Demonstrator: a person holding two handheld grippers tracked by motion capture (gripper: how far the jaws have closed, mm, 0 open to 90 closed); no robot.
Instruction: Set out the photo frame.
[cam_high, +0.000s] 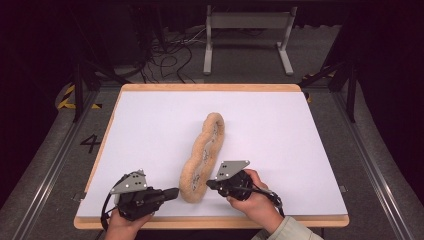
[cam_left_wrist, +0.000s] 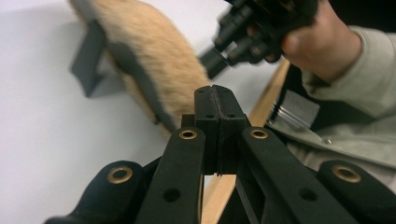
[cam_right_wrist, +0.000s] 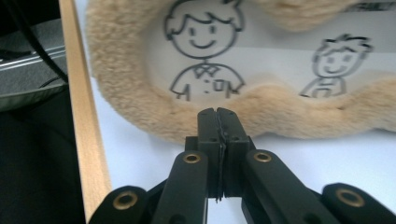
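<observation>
While the fuzzy frame is stood on edge mid-table, its long axis running away from the person, its near end is flanked by the left gripper and the nearer right gripper, both shut empty

You see a tan, long, fluffy plush frame with a smooth printed inner panel, lying on a matt white, wood-edged table; matt black plastic grippers.
</observation>
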